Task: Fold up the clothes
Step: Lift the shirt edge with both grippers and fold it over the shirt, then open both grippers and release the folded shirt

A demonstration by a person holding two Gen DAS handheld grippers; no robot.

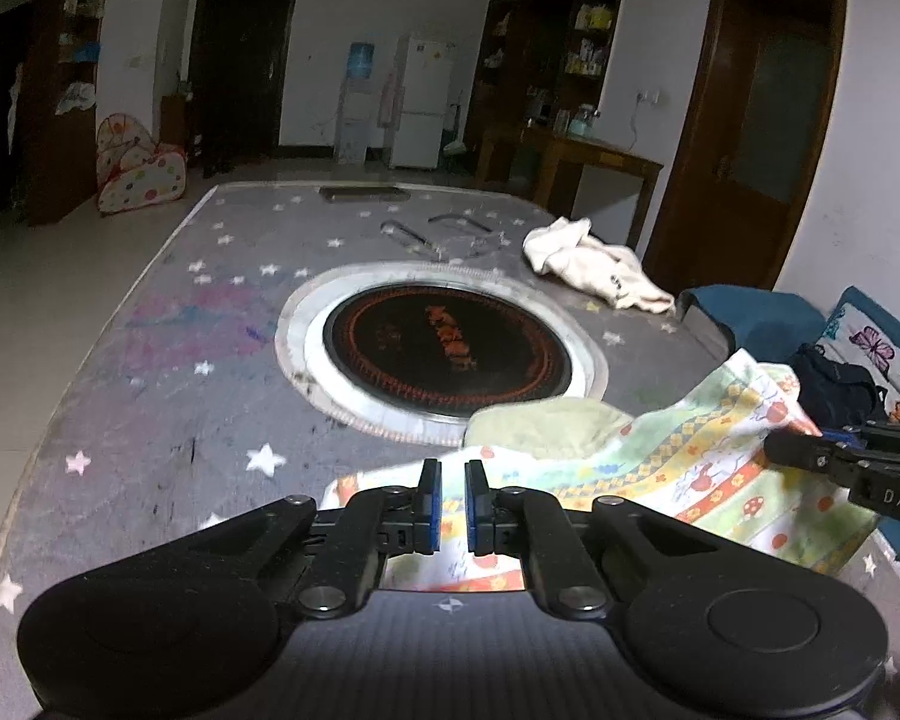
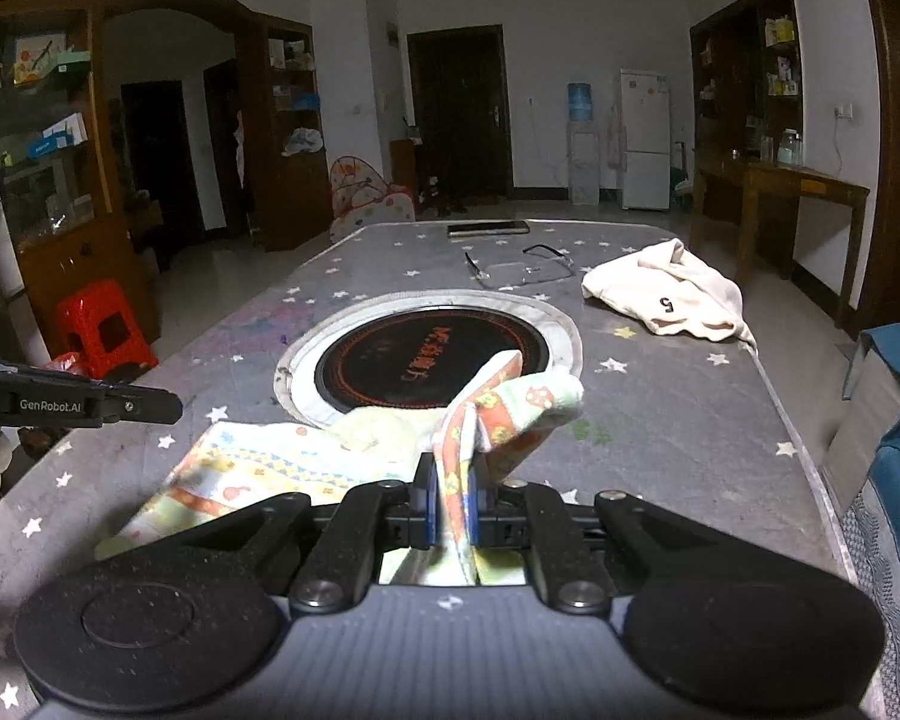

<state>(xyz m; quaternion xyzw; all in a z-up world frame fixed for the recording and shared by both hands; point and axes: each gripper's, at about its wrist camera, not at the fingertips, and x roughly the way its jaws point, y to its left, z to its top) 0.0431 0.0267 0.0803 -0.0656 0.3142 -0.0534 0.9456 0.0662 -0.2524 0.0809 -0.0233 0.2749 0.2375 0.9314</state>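
The right gripper pinches a bunched fold of the soft patterned cloth, which drapes over the star-printed grey table beside the round black hob. The left gripper has its jaws nearly closed, cloth edge between them.

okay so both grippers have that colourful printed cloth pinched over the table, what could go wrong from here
1. The left gripper seems to pinch only the edge of the colourful printed cloth; it could slip free.
2. The cloth's slack drapes beside the round black hotplate and may drag across it.
3. A wide swing could reach the cream garment or the clear-framed glasses.
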